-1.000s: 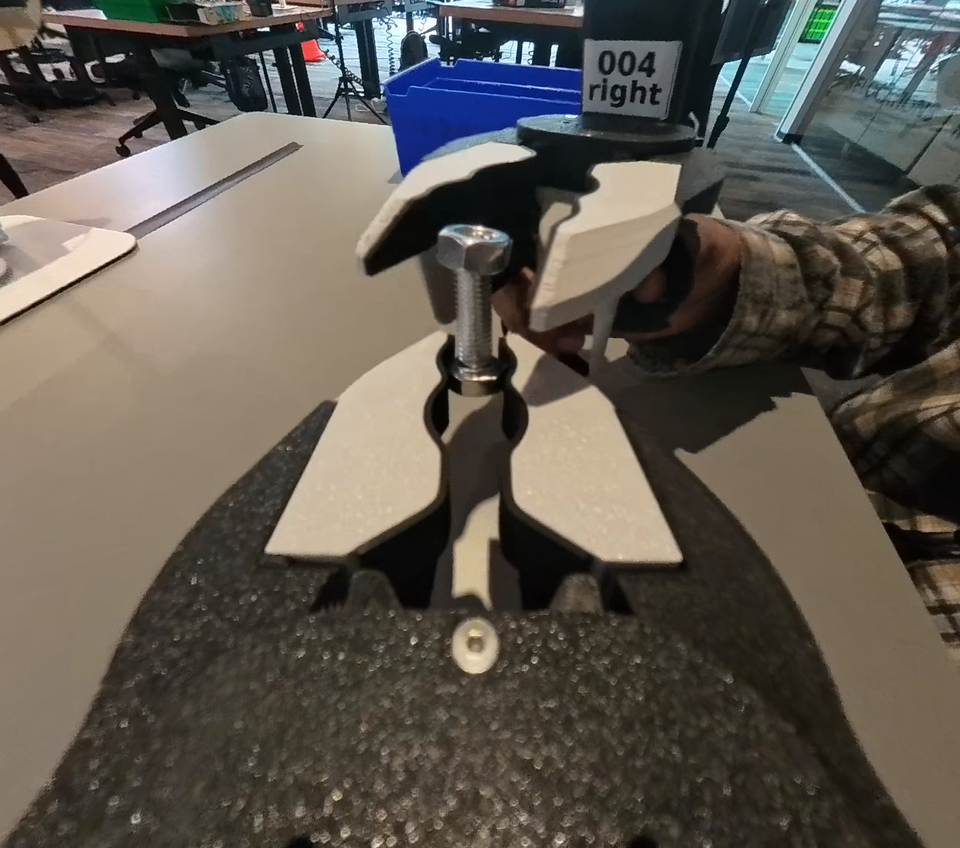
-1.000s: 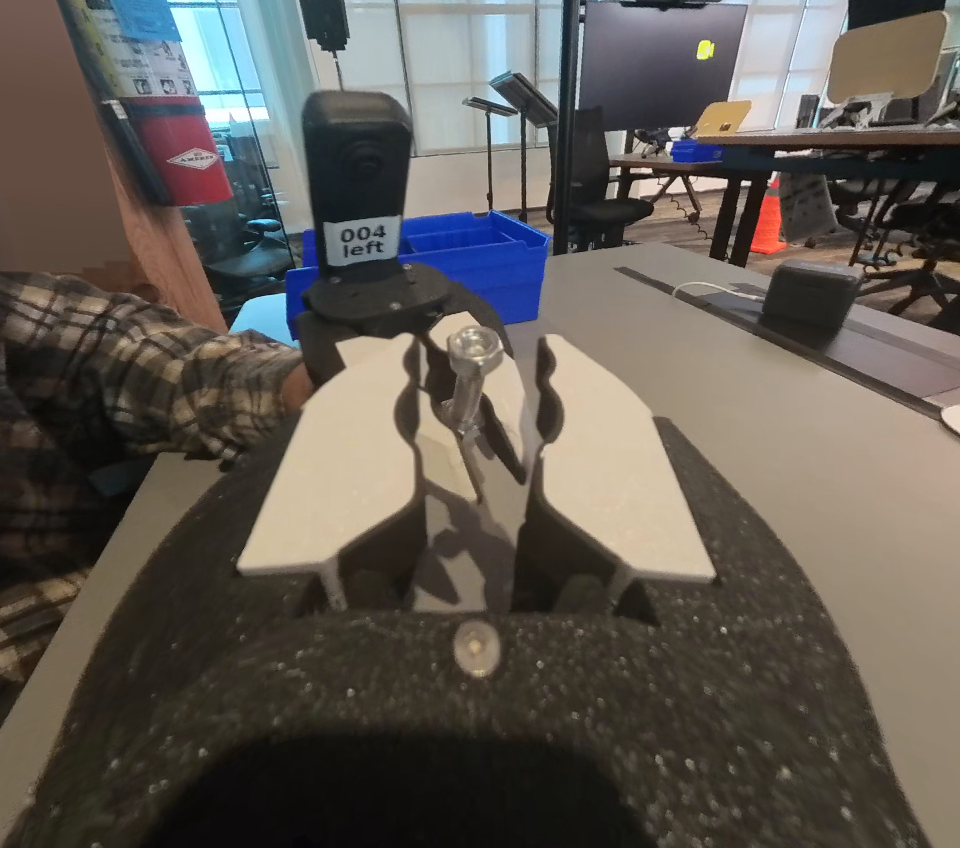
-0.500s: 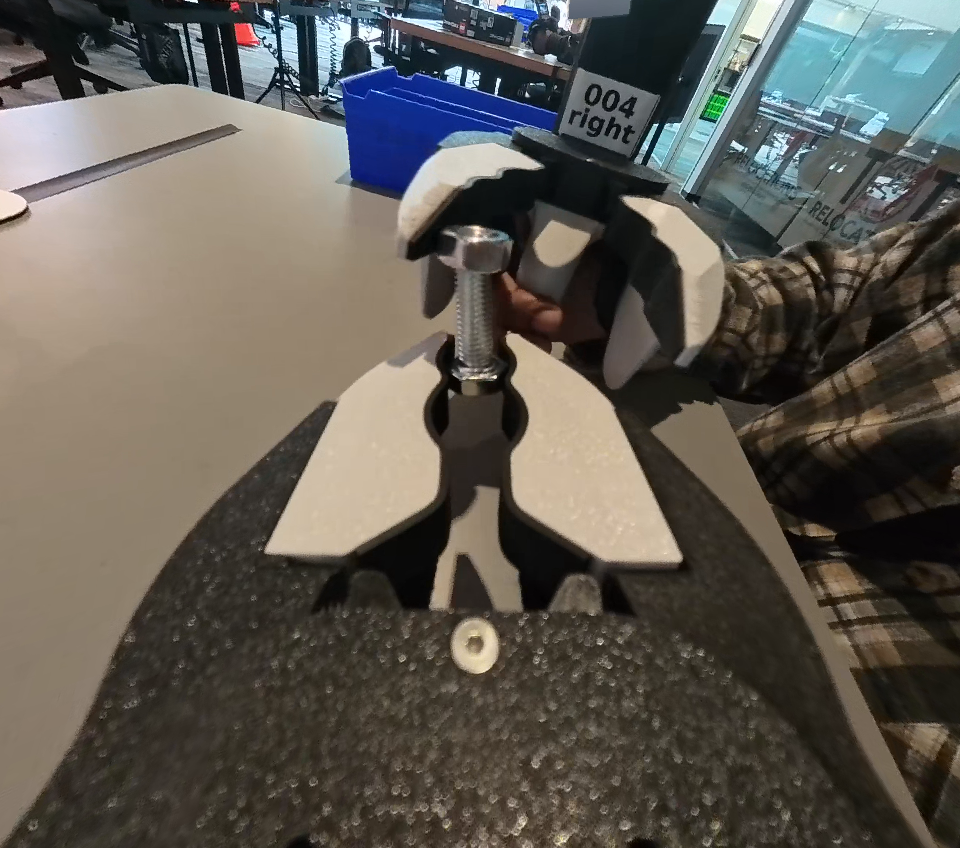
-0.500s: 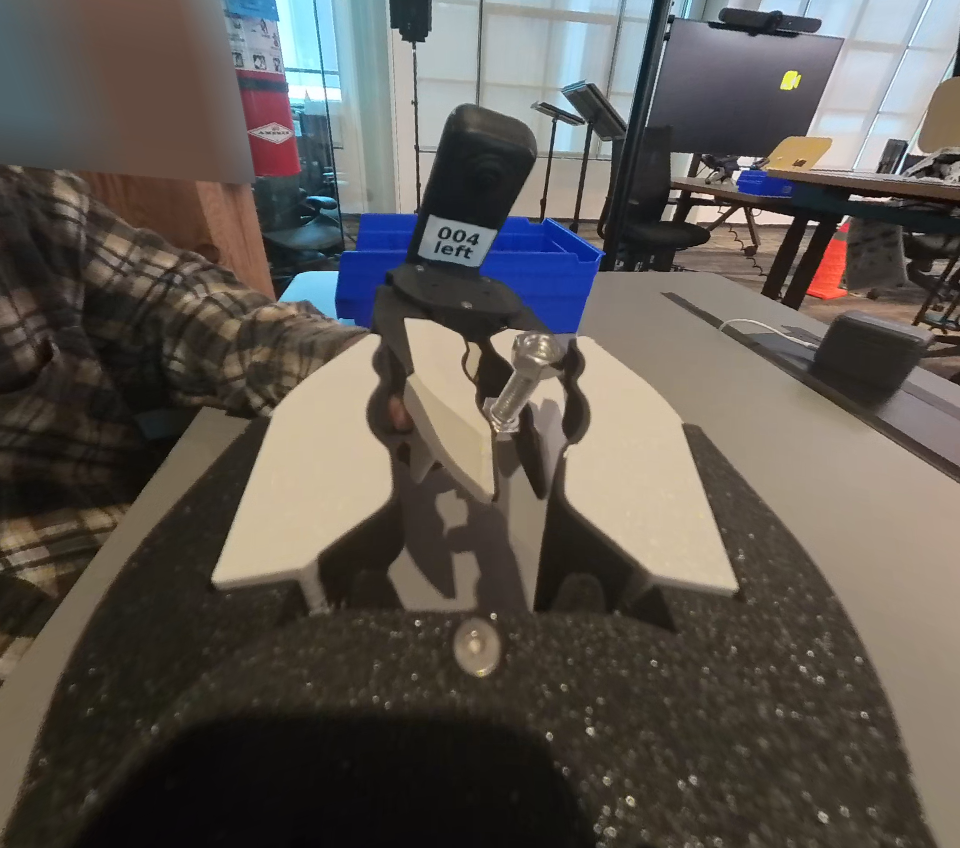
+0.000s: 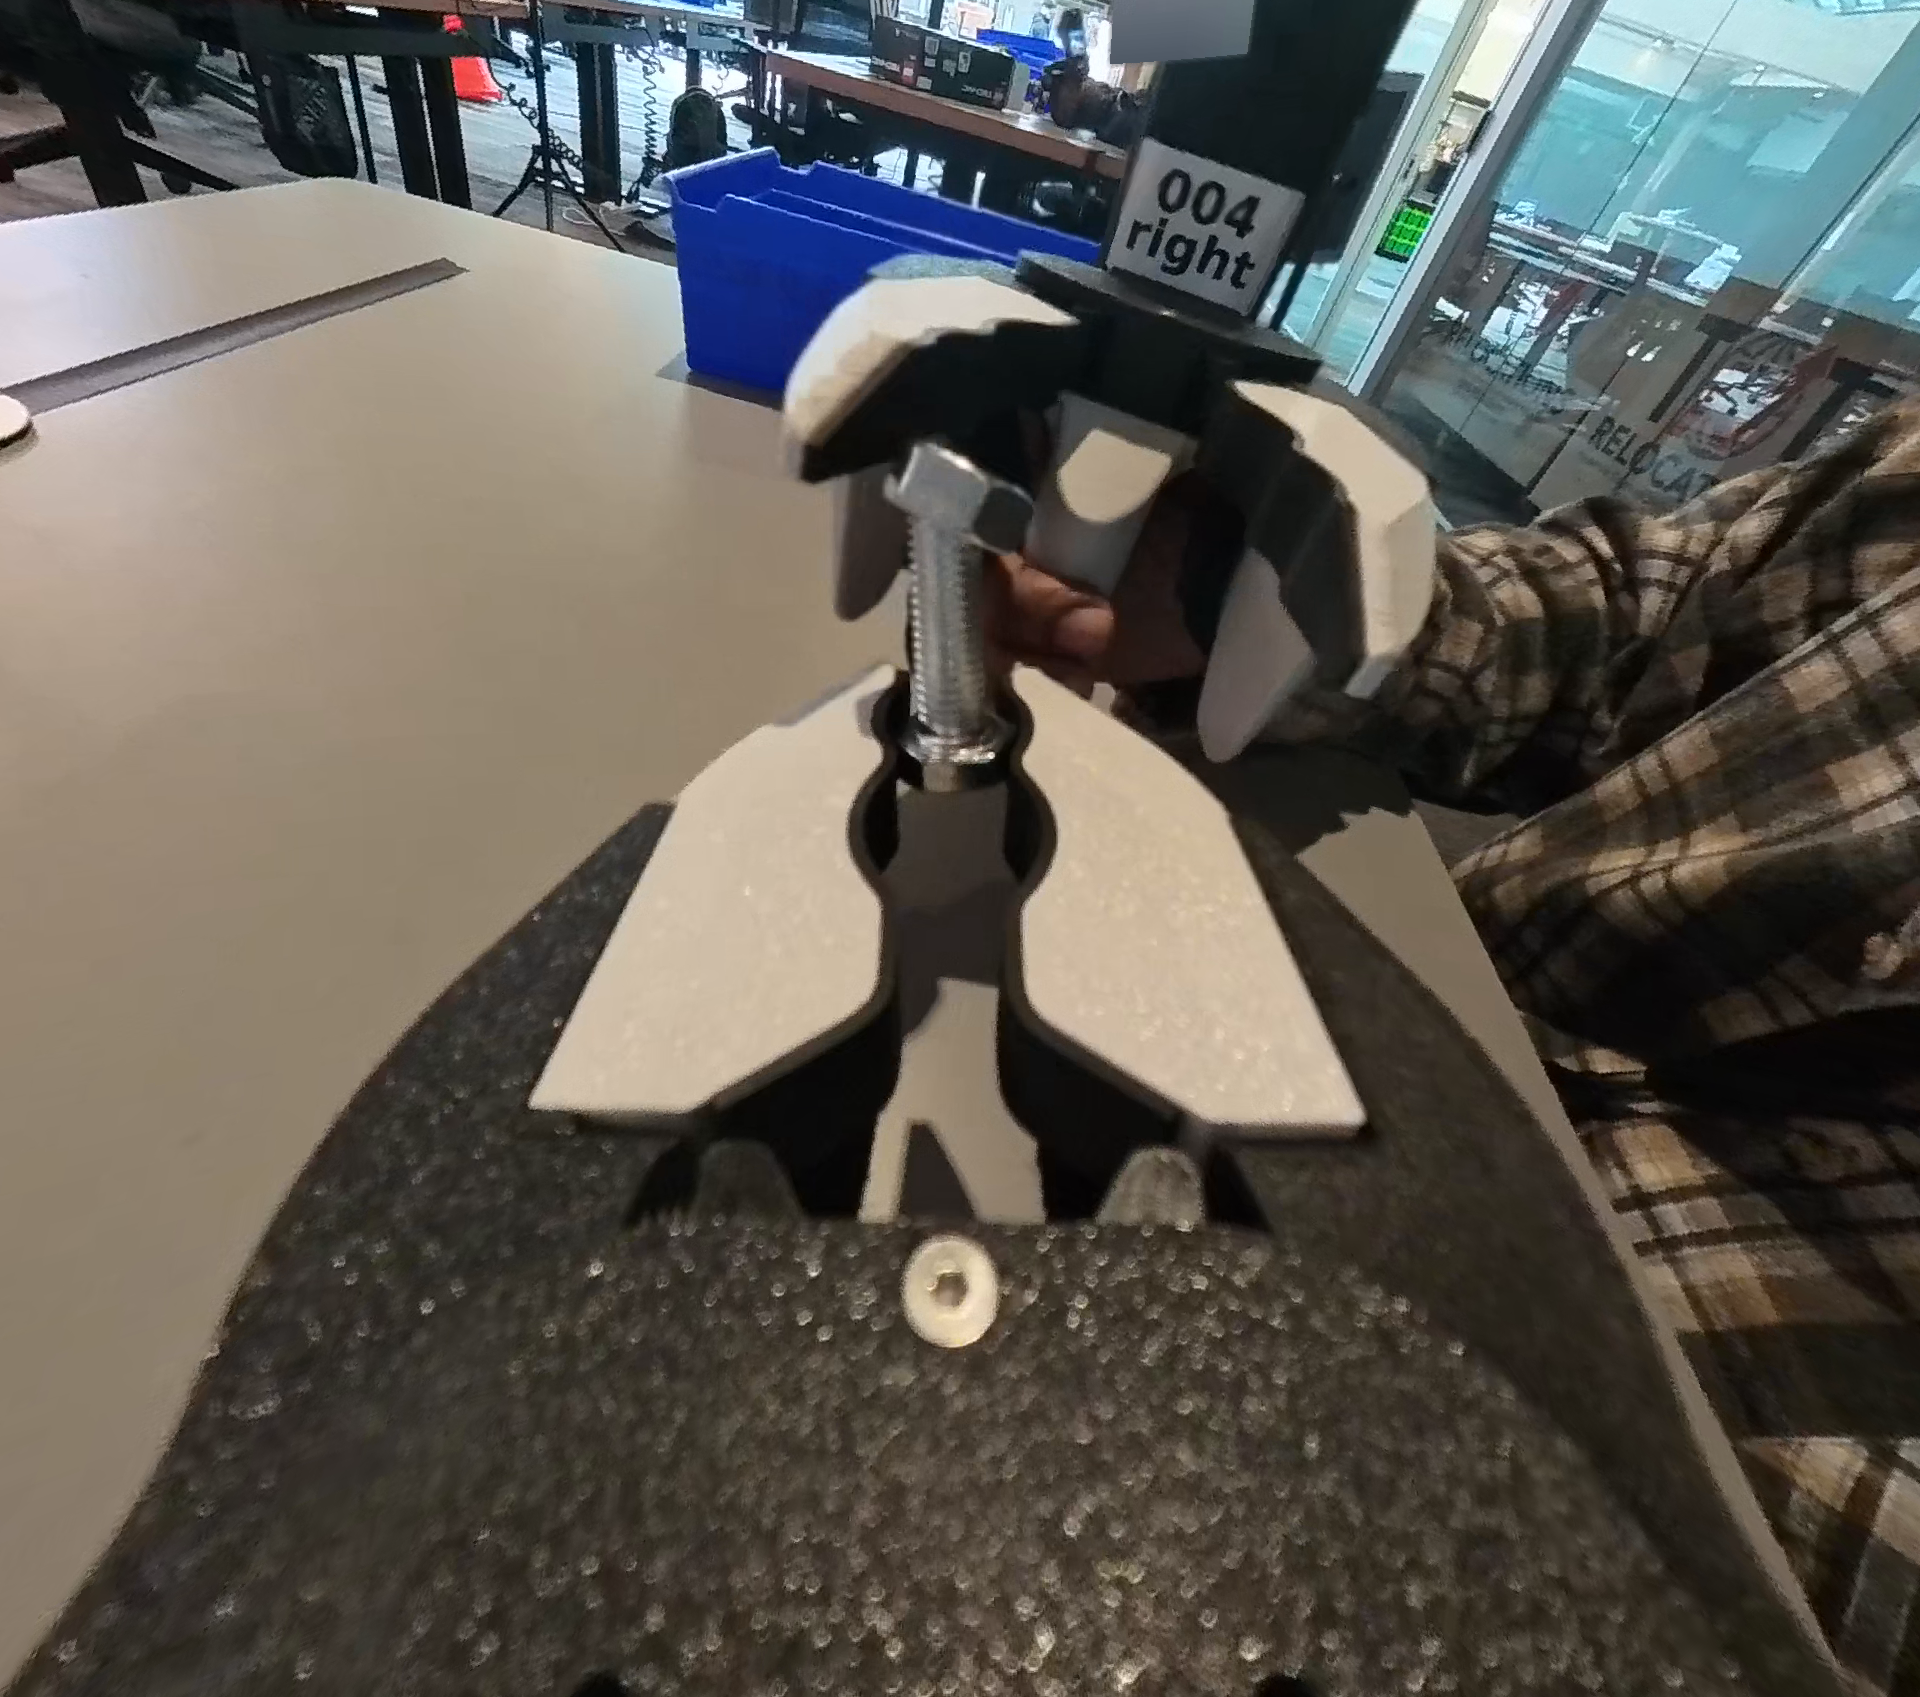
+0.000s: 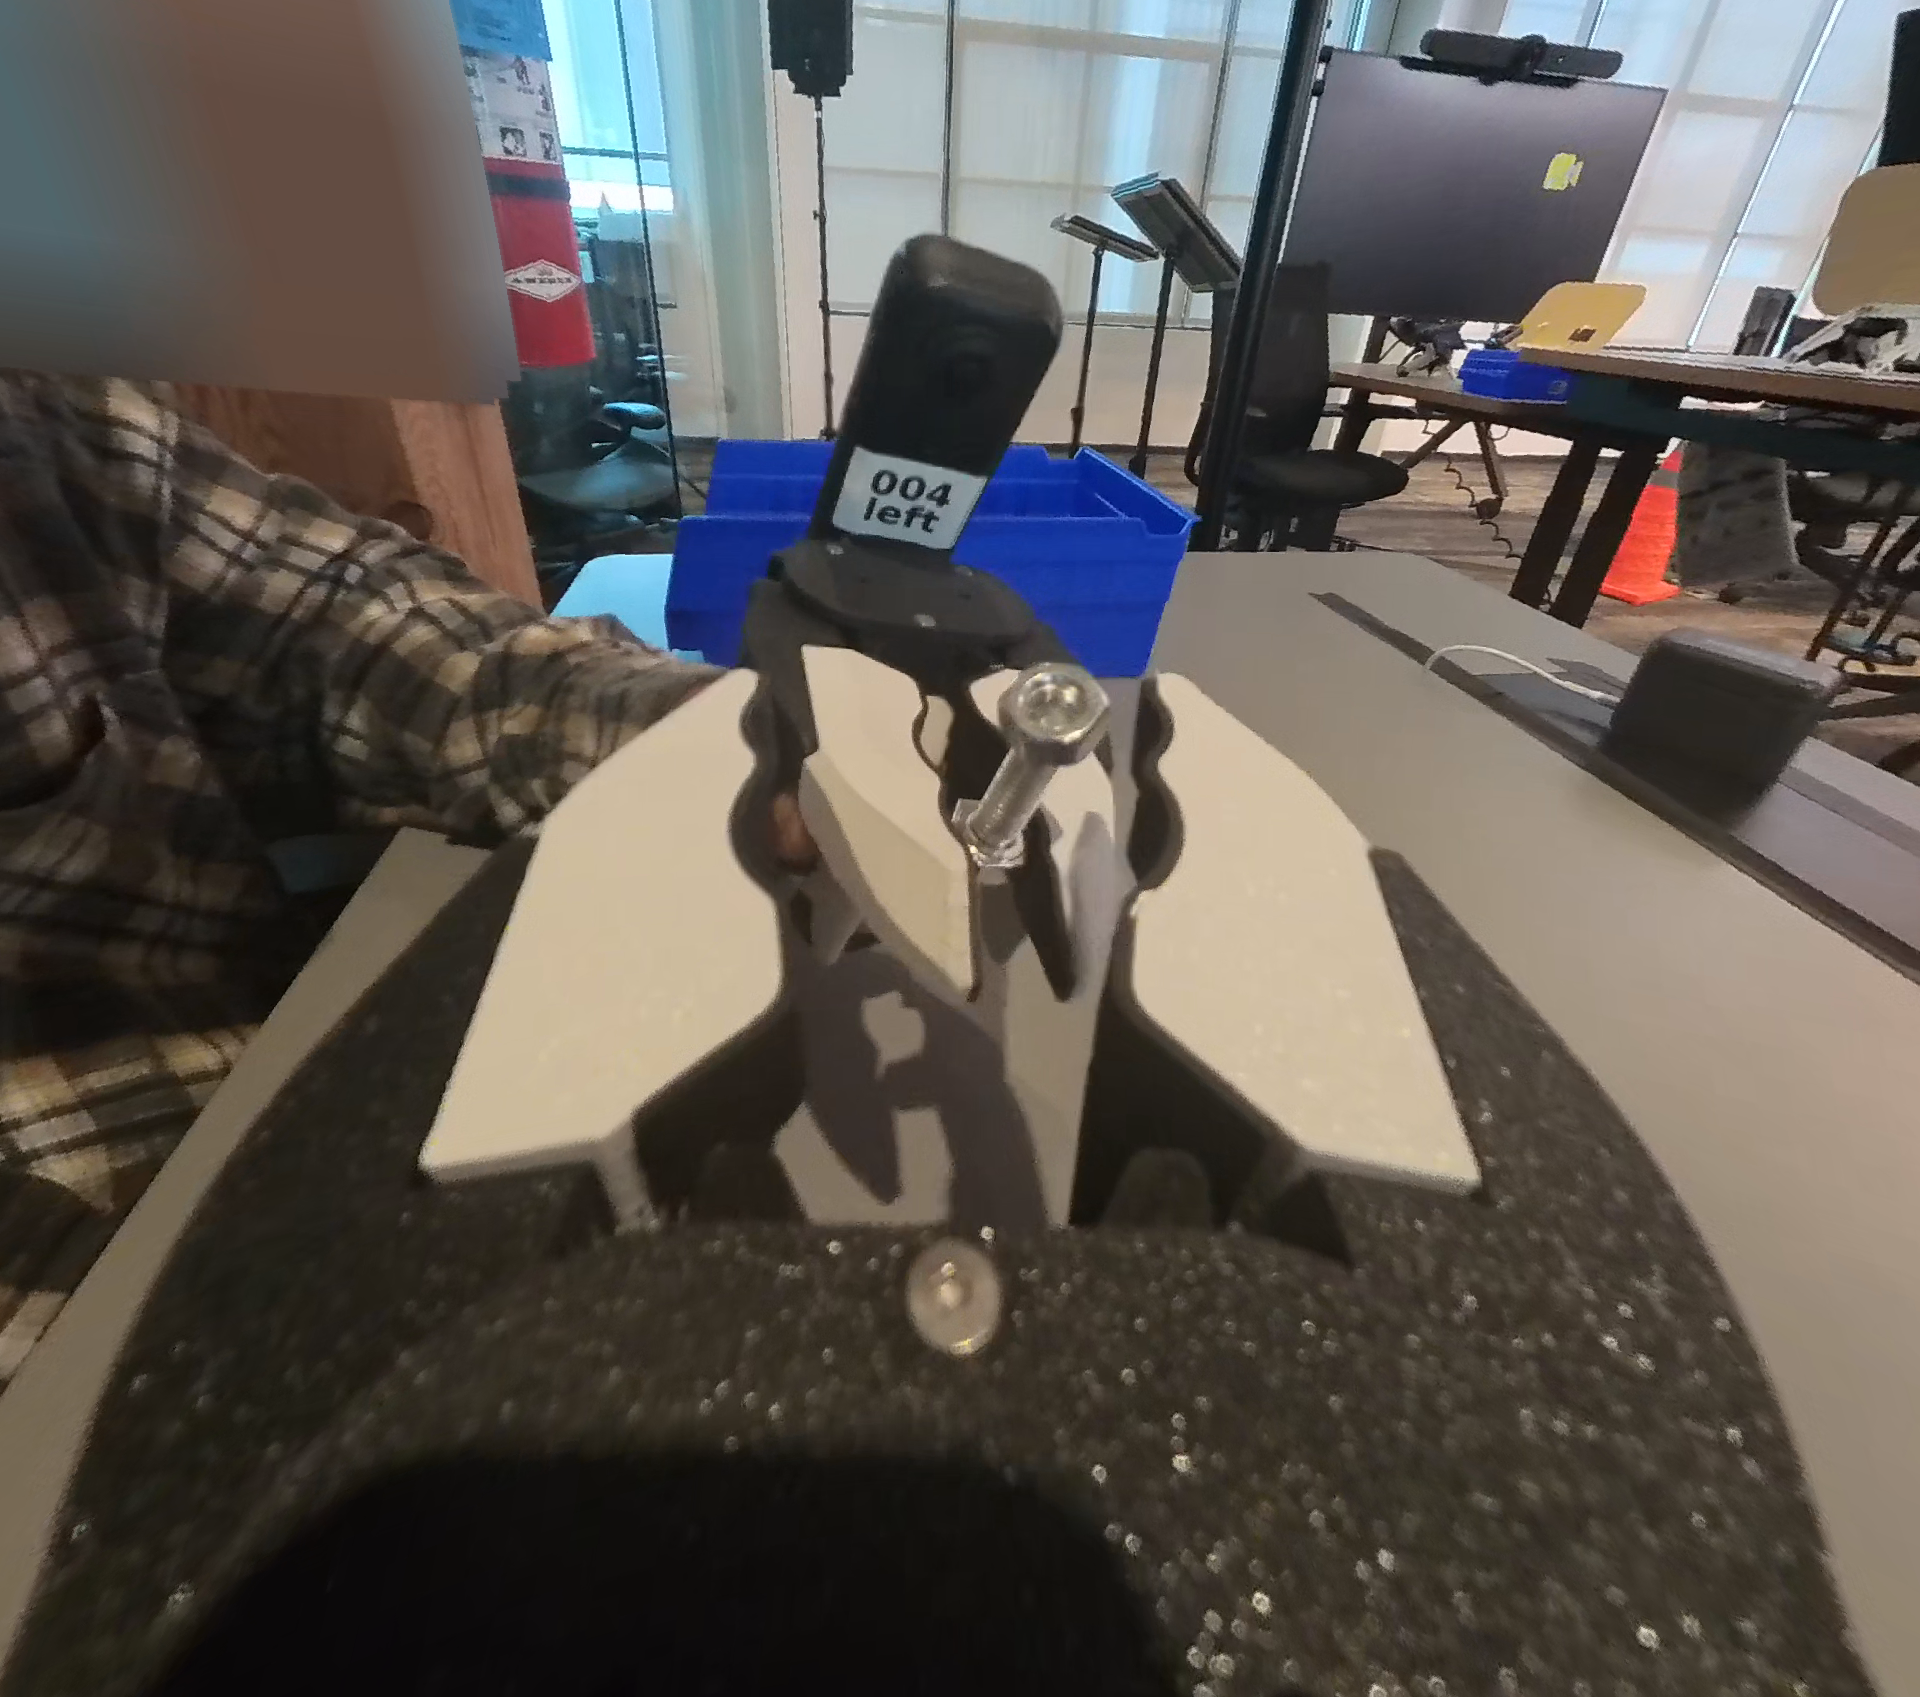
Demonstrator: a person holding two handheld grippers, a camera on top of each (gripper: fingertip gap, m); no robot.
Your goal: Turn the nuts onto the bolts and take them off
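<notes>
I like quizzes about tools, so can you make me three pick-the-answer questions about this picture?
1. Where is the nut?
A. in the bin
B. at the bolt's lower end
C. lying on the table

2. What colour is the bin behind the tools?
A. blue
B. red
C. yellow

3. How is the right hand-held gripper?
A. shut on the bin
B. lying flat on the table
C. open, fingers spread beside the bolt's head

Answers:
1 B, the left hand-held gripper pinches the nut at the bottom of the upright bolt.
2 A, its walls are bright blue.
3 C, a wide gap shows between its fingers.
</notes>
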